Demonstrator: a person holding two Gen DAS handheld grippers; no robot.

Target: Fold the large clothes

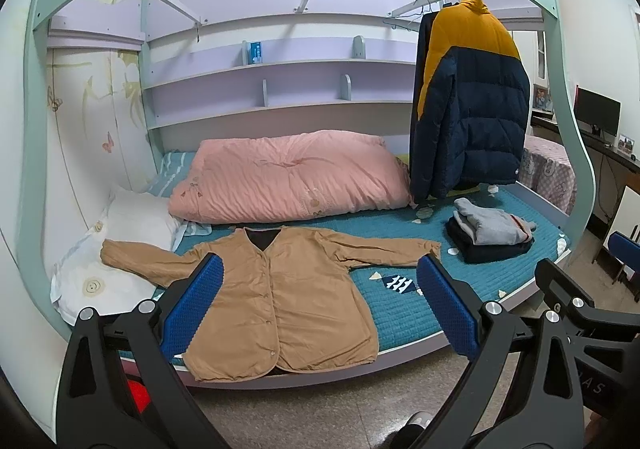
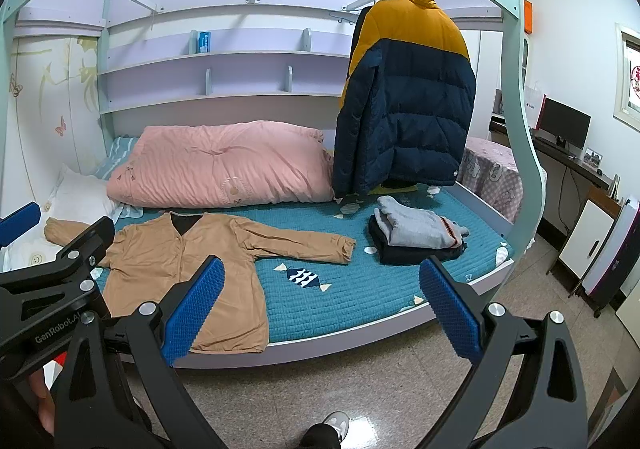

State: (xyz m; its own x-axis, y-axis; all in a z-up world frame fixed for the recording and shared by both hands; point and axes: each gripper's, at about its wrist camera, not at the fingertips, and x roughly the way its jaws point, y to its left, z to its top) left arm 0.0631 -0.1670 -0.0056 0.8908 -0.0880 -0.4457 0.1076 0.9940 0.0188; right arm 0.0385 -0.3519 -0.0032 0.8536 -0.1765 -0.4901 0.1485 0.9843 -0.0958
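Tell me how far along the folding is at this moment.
Done: a folded stack of grey and dark clothes sits on the bed. In hand: nothing; the left gripper and right gripper are both open, short of the bed. Left: the tan cardigan lies flat, unfolded, sleeves spread; the puffer jacket hangs.

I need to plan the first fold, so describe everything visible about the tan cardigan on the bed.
The tan cardigan is a soft, thin-looking V-neck garment, buttoned down the front, with dark fabric showing at its neckline. It lies flat, front up, on the teal mattress cover, both sleeves spread sideways. One sleeve rests on the white pillow; the hem reaches the bed's front edge. Neither gripper touches it.
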